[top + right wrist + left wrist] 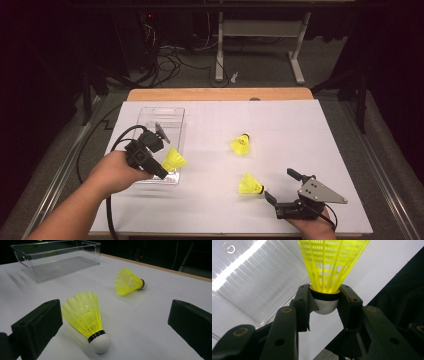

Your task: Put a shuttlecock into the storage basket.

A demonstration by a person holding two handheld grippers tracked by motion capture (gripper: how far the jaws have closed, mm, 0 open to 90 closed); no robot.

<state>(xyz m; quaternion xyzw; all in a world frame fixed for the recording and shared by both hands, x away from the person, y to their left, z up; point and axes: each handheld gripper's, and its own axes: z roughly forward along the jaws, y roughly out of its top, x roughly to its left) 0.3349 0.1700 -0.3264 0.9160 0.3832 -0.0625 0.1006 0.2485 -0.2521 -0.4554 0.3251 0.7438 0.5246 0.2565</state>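
Observation:
My left gripper (165, 168) is shut on the white cork of a yellow shuttlecock (174, 160), held over the near right corner of a clear plastic tray (160, 117). In the left gripper view the jaws pinch the cork, and the shuttlecock's (332, 262) skirt points away over the tray (249, 285). My right gripper (281, 186) is open at the table's front right. A second shuttlecock (250, 184) lies on its side just left of it. In the right gripper view that shuttlecock (85, 315) lies close to the left jaw, untouched. A third shuttlecock (241, 144) lies mid-table.
A white sheet (300, 130) covers the table, with a wooden edge (220, 94) at the far side. In the right gripper view the third shuttlecock (128, 281) lies farther off and the tray (57, 263) stands at the far left. Cables and a desk frame (260, 30) are beyond.

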